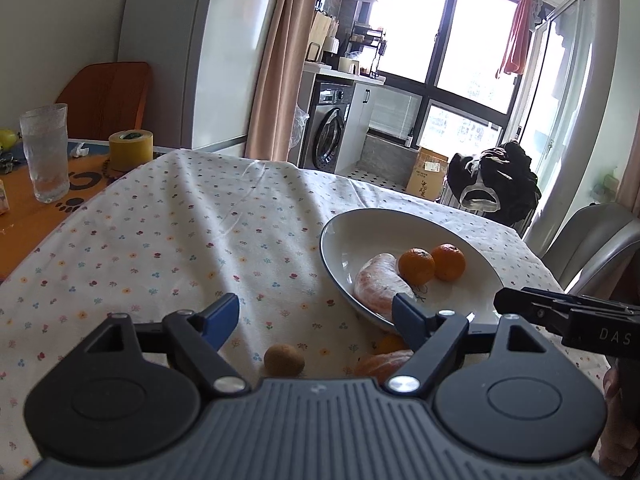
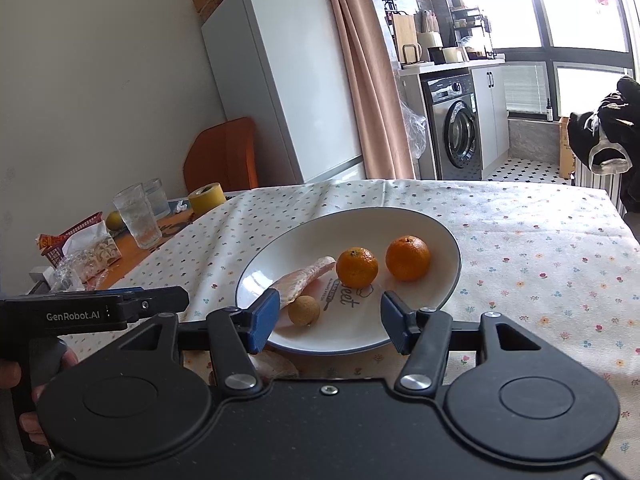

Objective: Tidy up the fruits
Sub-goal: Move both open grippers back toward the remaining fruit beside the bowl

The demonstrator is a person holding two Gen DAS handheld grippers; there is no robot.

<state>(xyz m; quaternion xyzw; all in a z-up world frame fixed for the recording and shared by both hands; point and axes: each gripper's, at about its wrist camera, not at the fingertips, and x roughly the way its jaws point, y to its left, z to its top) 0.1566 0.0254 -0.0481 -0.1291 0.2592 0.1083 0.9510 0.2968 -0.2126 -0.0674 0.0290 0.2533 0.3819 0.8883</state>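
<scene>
A white plate (image 2: pixel 420 220) on the flowered cloth holds two mandarins (image 2: pixel 357 267) (image 2: pixel 407 258), a peeled citrus segment (image 2: pixel 304 280) and a small brown round fruit (image 2: pixel 304 311). My right gripper (image 2: pixel 329 320) hovers open over the plate's near rim with nothing between its fingers. In the left wrist view the same plate (image 1: pixel 360 232) lies ahead to the right. My left gripper (image 1: pixel 316 318) is open and holds nothing. Below it on the cloth lie another small brown fruit (image 1: pixel 284 360), a peeled citrus piece (image 1: pixel 382 362) and a small orange fruit (image 1: pixel 390 344), both partly hidden by the finger.
At the table's left end stand a ribbed glass (image 1: pixel 46 152), a yellow tape roll (image 1: pixel 131 150) and a red basket with wrappers (image 2: pixel 76 240). A grey chair (image 1: pixel 592 240) is at the far right. The cloth (image 1: pixel 180 240) left of the plate is bare.
</scene>
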